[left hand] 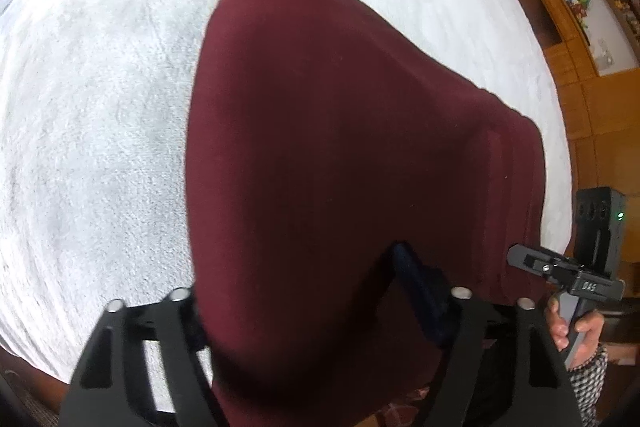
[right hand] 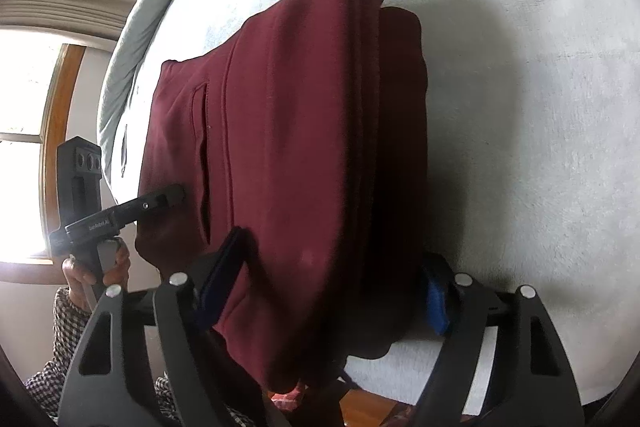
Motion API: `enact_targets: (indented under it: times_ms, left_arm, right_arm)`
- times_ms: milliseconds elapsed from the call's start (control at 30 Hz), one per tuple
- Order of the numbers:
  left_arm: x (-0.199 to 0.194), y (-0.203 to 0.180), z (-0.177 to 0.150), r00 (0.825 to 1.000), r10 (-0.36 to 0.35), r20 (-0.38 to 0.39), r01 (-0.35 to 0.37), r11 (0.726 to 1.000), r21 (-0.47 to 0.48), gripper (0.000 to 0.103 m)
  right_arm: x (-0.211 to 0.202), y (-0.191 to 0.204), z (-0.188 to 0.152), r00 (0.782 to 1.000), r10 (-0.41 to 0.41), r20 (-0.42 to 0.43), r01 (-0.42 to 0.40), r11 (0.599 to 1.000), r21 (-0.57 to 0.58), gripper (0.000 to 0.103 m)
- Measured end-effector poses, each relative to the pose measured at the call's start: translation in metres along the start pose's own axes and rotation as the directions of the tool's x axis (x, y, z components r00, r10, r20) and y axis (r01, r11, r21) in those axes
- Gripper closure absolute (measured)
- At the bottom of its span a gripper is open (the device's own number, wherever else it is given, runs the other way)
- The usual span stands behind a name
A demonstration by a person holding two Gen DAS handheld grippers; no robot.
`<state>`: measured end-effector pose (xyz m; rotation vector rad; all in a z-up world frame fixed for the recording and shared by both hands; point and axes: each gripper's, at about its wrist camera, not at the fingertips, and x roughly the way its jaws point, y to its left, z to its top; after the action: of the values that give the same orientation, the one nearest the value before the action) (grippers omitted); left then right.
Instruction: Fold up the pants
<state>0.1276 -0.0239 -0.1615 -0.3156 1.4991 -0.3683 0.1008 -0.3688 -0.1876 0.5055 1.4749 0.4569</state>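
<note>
The maroon pants (left hand: 340, 131) are folded into a thick stack over the white blanket (left hand: 100, 107). My left gripper (left hand: 304, 267) is shut on the near end. Its right pad (left hand: 420, 287) shows against the cloth, while the left one is hidden under the fabric. My right gripper (right hand: 334, 251) is shut on the other side of the pants (right hand: 300, 107), with the dark left pad (right hand: 224, 267) dented into the cloth and the blue right pad (right hand: 436, 303) against the stack. Each gripper appears in the other's view, at the edge of the pants: the right gripper (left hand: 520, 259) and the left gripper (right hand: 176, 193).
A pale green duvet (right hand: 132, 47) is bunched along the far edge of the bed. A window (right hand: 24, 147) stands beyond it. Wooden cabinets (left hand: 560, 39) line the wall past the bed. A person's hands (left hand: 576, 331) (right hand: 96, 267) in checked sleeves hold the grippers.
</note>
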Motion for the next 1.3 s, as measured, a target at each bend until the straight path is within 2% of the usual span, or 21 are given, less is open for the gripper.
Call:
enact_targets:
  times_ms: [33,100,167,200,333,400,500,600,733,867,967,1067,1100,1133,1167,1200,1267,1300]
  left_arm:
    - [0.0,0.0,0.001,1.0,0.002,0.004,-0.002,1.0,-0.002,0.038]
    - [-0.004,-0.001,0.001,1.0,0.006,0.022,-0.006,1.0,0.0,0.047]
    - [-0.007,-0.003,-0.001,0.999,0.008,0.043,-0.009,1.0,0.016,0.059]
    - [-0.01,-0.003,-0.003,0.998,0.006,0.059,-0.008,0.999,0.031,0.062]
    - [-0.017,0.001,-0.01,0.994,-0.028,0.108,0.025,0.999,0.035,0.069]
    - [-0.021,-0.004,-0.013,0.991,-0.022,0.131,0.014,0.998,0.062,0.07]
    - [-0.032,-0.012,-0.013,0.985,-0.065,0.16,0.053,0.995,0.081,0.071]
    - [-0.045,-0.021,-0.004,0.973,-0.135,0.185,0.119,0.988,0.095,0.072]
    - [-0.06,-0.042,0.021,0.952,-0.176,0.25,0.146,0.98,0.133,0.072]
    - [-0.063,-0.06,0.058,0.938,-0.175,0.299,0.133,0.979,0.155,0.072]
    - [-0.049,-0.065,0.084,0.943,-0.138,0.302,0.094,0.983,0.157,0.071]
    - [-0.021,-0.064,0.104,0.962,-0.082,0.261,0.047,0.989,0.139,0.071]
    - [-0.002,-0.059,0.11,0.976,-0.043,0.216,0.015,0.992,0.127,0.07]
    - [0.011,-0.055,0.112,0.981,-0.003,0.194,-0.02,0.993,0.115,0.069]
    - [0.018,-0.055,0.115,0.982,0.02,0.188,-0.041,0.993,0.108,0.064]
    - [0.026,-0.049,0.115,0.982,0.025,0.189,-0.046,0.993,0.105,0.061]
    - [0.029,-0.045,0.113,0.98,0.041,0.196,-0.062,0.993,0.099,0.047]
    - [0.029,-0.043,0.112,0.978,0.049,0.203,-0.07,0.993,0.094,0.043]
  right_arm:
    - [0.0,0.001,-0.001,1.0,-0.001,0.003,0.001,1.0,-0.002,0.034]
    - [-0.002,0.005,-0.003,1.0,-0.005,0.014,0.005,1.0,-0.024,0.048]
    - [-0.008,0.012,-0.006,0.999,-0.006,0.034,0.008,0.999,-0.053,0.057]
    - [-0.011,0.013,-0.007,0.999,-0.001,0.042,0.003,0.999,-0.054,0.062]
    - [-0.03,0.025,-0.013,0.995,0.052,0.084,-0.047,0.997,-0.066,0.067]
    - [-0.038,0.037,-0.015,0.994,0.048,0.098,-0.038,0.994,-0.099,0.068]
    - [-0.052,0.054,-0.014,0.991,0.047,0.127,-0.03,0.99,-0.134,0.069]
    - [-0.071,0.068,-0.007,0.985,0.03,0.171,0.001,0.984,-0.179,0.069]
    - [-0.101,0.073,0.011,0.972,0.023,0.233,0.028,0.976,-0.214,0.069]
    - [-0.12,0.062,0.05,0.96,0.017,0.28,0.043,0.977,-0.207,0.069]
    - [-0.111,0.045,0.084,0.963,-0.013,0.27,0.062,0.983,-0.174,0.068]
    - [-0.081,0.017,0.107,0.975,-0.044,0.219,0.07,0.991,-0.114,0.066]
    - [-0.067,0.005,0.112,0.979,-0.065,0.192,0.081,0.994,-0.077,0.065]
    - [-0.058,-0.004,0.115,0.981,-0.089,0.17,0.1,0.993,-0.056,0.062]
    - [-0.044,-0.015,0.116,0.979,-0.146,0.146,0.151,0.988,-0.028,0.051]
    - [-0.036,-0.025,0.114,0.977,-0.164,0.137,0.166,0.986,-0.006,0.046]
    - [-0.033,-0.04,0.109,0.98,-0.123,0.155,0.12,0.992,0.027,0.038]
    - [-0.034,-0.042,0.105,0.98,-0.111,0.164,0.107,0.994,0.033,0.037]
